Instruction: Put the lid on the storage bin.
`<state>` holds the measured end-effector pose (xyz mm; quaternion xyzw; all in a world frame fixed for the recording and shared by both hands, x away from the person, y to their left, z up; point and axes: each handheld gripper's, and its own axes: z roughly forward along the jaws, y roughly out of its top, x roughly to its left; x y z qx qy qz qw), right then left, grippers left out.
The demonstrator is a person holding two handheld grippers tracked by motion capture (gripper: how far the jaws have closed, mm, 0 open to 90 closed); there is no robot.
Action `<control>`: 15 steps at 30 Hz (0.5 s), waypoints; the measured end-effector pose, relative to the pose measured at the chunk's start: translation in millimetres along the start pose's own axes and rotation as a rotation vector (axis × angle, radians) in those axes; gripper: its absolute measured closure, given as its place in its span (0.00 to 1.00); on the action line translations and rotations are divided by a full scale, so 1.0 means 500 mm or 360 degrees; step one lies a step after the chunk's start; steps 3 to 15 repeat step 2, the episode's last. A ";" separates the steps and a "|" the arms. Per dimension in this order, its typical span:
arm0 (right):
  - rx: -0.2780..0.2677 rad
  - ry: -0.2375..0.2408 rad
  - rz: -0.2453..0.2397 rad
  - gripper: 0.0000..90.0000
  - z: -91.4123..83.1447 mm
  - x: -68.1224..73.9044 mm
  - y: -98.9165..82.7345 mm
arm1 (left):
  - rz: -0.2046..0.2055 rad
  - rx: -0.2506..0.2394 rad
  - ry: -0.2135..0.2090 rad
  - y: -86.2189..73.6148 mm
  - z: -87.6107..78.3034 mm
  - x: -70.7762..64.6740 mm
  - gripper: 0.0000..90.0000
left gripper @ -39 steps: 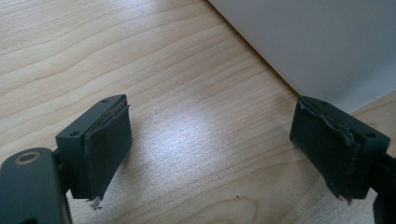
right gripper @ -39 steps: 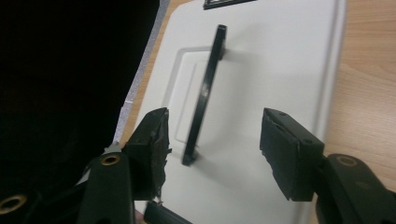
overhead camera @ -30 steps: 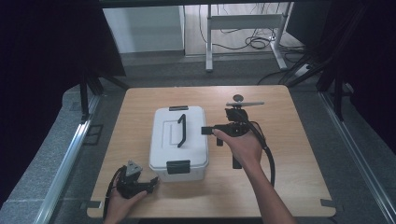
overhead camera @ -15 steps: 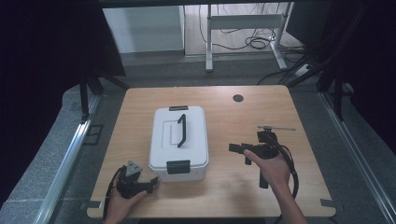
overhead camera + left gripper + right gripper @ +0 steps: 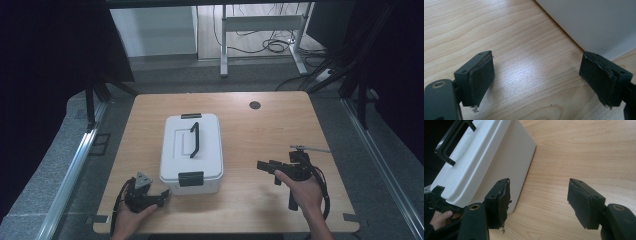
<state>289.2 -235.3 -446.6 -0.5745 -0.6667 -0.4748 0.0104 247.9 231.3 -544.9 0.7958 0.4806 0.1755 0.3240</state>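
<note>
A white lidded box [image 5: 191, 150] with a black handle [image 5: 194, 140] and a black front latch [image 5: 190, 178] stands left of centre on the wooden table [image 5: 250, 135]. My left gripper [image 5: 161, 196] rests on the table near the box's front left corner. Its jaws are open over bare wood, with the box wall [image 5: 594, 22] just beyond. My right gripper [image 5: 263, 165] is low over the table to the right of the box and points left at it. Its jaws have just been opening and now stand wide with nothing between them. In the right gripper view the right gripper [image 5: 540, 183] faces the box's side [image 5: 486, 162].
A small black round grommet [image 5: 255, 105] sits near the table's far edge. A cable [image 5: 325, 197] loops from the right gripper toward the near right edge. Beyond the table are desk legs [image 5: 223, 45] and floor cables [image 5: 270, 45]; metal rails [image 5: 70, 170] run along both sides.
My right gripper has moved from beside the box's handle to the right, toward the near edge and lower. The left gripper and the box have stayed put.
</note>
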 end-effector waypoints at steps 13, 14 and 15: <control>-0.0004 0.0008 -0.0003 0.38 0.001 -0.001 0.000 | 0.0000 0.0000 0.0000 0.000 0.000 0.000 0.14; -0.0004 0.0008 -0.0003 0.38 0.001 -0.001 0.000 | 0.0000 0.0000 0.0000 0.000 0.000 0.000 0.14; -0.0004 0.0008 -0.0003 0.38 0.001 -0.001 0.000 | 0.0000 0.0000 0.0000 0.000 0.000 0.000 0.14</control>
